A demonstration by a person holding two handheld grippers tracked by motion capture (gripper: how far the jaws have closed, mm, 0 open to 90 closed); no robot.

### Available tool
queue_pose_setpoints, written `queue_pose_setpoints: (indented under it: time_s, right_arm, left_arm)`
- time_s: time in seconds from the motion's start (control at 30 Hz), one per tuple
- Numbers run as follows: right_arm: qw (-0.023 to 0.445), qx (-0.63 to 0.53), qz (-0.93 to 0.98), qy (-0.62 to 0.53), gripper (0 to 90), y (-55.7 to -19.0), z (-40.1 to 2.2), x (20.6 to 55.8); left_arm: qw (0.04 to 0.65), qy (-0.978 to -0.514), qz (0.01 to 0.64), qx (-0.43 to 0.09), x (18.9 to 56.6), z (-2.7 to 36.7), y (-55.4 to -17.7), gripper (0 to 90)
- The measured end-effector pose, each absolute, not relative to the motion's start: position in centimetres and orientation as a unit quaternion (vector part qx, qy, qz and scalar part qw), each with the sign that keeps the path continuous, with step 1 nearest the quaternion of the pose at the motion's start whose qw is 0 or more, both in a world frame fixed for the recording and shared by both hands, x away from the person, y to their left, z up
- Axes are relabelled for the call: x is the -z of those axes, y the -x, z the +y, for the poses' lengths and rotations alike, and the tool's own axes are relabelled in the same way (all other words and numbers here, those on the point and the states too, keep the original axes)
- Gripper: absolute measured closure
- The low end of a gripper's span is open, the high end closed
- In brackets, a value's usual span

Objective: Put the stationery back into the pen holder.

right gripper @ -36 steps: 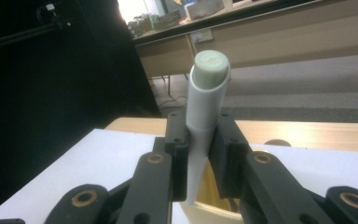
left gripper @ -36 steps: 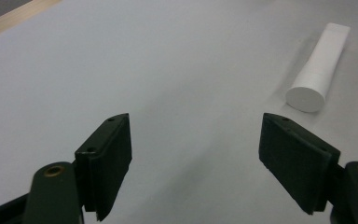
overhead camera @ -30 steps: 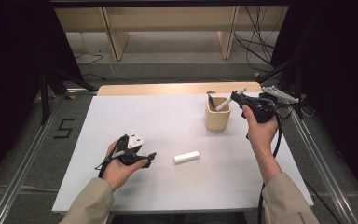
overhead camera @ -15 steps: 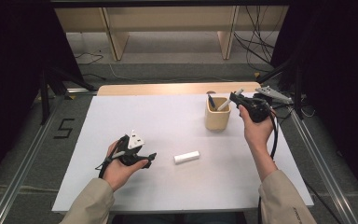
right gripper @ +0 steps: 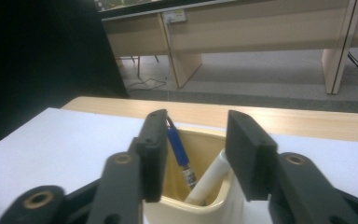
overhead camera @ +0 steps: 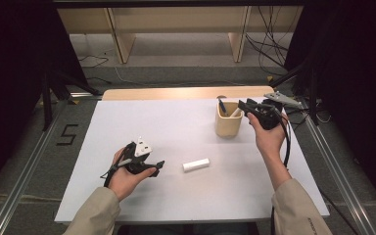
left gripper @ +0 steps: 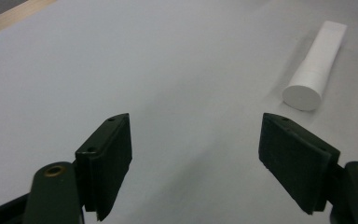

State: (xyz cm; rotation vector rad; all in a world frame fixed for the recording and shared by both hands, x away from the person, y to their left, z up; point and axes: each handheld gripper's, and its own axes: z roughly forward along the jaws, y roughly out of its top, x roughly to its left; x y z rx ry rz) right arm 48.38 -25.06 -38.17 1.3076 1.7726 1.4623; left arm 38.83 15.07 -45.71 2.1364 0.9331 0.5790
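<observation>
A white sheet covered the tabletop (overhead camera: 127,122), with wooden furniture legs on the floor beyond. From the high view I saw my right tongs (overhead camera: 248,106) at the rim of the cream cup (overhead camera: 227,126). Their own camera showed more: the jaws had just been opening, nothing between them, above a blue pen (right gripper: 179,154) and a white tube (right gripper: 209,179) standing inside. My left tongs (left gripper: 196,154) were spread wide, empty, near another white tube (left gripper: 314,67) lying flat.
</observation>
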Motion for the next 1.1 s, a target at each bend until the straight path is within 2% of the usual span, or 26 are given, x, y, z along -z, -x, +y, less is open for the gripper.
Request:
queue_pose_setpoints:
  time_s: [0.2, 0.47, 1.1]
  right_arm:
    - [0.252, -0.525, 0.66, -0.475, 48.4, -48.0, -24.8, 37.9]
    - [0.248, -0.51, 0.682, -0.462, 43.3, -47.5, -24.6, 37.7]
    - [0.249, -0.473, 0.736, -0.416, 41.9, -46.0, -24.6, 38.6]
  left_arm:
    - [0.361, -0.83, 0.361, -0.223, 45.7, 15.0, -38.8, 26.2]
    - [0.36, -0.832, 0.359, -0.223, 45.7, 15.0, -38.7, 26.8]
    - [0.36, -0.833, 0.356, -0.223, 45.8, 14.8, -38.6, 27.0]
